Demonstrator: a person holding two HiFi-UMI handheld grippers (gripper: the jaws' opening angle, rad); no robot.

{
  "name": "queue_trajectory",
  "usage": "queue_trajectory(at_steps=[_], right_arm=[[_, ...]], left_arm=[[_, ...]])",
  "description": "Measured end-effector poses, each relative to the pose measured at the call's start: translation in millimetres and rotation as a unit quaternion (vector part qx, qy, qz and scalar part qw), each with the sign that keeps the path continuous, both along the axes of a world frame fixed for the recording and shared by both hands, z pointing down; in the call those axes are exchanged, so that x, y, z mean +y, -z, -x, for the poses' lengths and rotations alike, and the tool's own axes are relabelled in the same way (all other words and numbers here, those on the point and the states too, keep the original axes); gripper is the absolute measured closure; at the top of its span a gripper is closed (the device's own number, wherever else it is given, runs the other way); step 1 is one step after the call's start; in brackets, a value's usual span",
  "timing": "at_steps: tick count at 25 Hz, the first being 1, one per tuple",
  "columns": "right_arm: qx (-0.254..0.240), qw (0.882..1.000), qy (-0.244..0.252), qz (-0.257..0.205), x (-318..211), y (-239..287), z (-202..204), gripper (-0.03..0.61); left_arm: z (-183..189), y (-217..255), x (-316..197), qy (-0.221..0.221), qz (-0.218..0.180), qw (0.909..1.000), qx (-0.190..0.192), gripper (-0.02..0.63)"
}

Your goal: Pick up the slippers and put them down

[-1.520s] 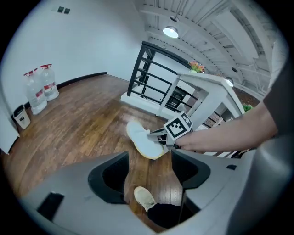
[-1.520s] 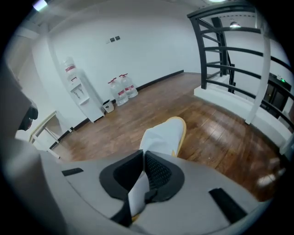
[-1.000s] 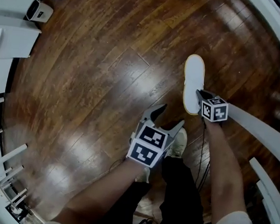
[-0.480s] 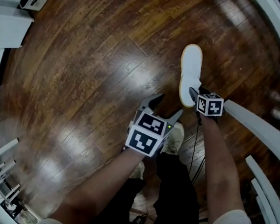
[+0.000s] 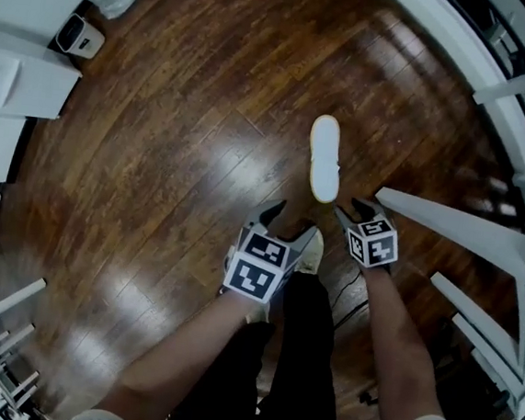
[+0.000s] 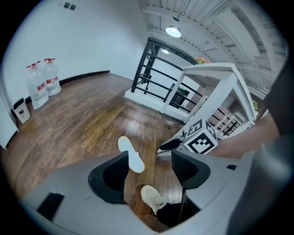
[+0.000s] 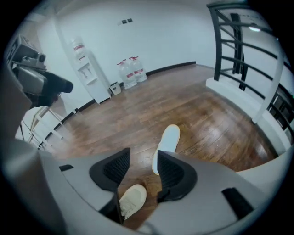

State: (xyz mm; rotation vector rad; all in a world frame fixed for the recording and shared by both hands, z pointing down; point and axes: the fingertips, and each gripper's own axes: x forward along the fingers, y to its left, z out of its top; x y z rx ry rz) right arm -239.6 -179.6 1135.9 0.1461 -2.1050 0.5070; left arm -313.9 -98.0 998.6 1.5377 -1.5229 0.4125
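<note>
Right gripper (image 7: 141,158) jaws first: they've just been opening and now stand wide, with nothing between them, only a view down to the floor. Left gripper (image 6: 149,158) jaws are wide apart too, and empty.

Ahead of the right jaws lies the long white flat slipper with a pale yellow edge (image 5: 324,158). It's down on the dark glossy wooden floor (image 5: 176,150), clear of both grippers, so I read it as set down and released. Only one slipper shows. Closer in is the person's cream sneaker (image 7: 132,198).

To finish this cleanly, I'd keep both jaws wide and draw straight away, so no tip clips the slipper's near end. For another pick, come in low at that near end. Square the jaws across the thin edge before closing.
</note>
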Motion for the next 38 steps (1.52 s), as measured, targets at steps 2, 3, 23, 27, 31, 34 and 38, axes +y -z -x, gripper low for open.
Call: queue_trajectory(at_steps=[2,3,23,27,31,34,38], right_arm=[[-0.019,1.0,-0.004,-0.021,8.6,89.1,-5.5,0.384],[-0.032,0.999,-0.01,-0.027,17.5,137.5,-10.0,0.383],[-0.144,0.93,-0.253,-0.223,121.6,761.1,-393.7,0.38],[-0.178,0.918,-0.277,-0.221,129.5,785.6,-460.5,0.382],[-0.193,0.905,-0.298,-0.233,130.8,795.4,-532.1,0.382],[-0.194,0.905,-0.3,-0.232,142.3,799.2,-568.5,0.383],[-0.193,0.9,-0.312,-0.236,155.2,798.5,-608.1,0.383]], left_arm=[[-7.0,65.4,6.5,-0.022,-0.018,0.9996,-0.009,0.316],[-12.0,100.8,14.1,-0.034,-0.026,0.999,-0.013,0.316],[-238.9,601.1,92.1,-0.247,-0.196,0.9465,-0.067,0.316],[-309.0,623.1,87.6,-0.257,-0.204,0.9422,-0.068,0.316],[-377.7,643.3,76.2,-0.268,-0.22,0.9352,-0.069,0.316],[-420.4,653.0,71.1,-0.273,-0.228,0.932,-0.07,0.317],[-470.1,657.3,70.1,-0.292,-0.24,0.9223,-0.081,0.316]])
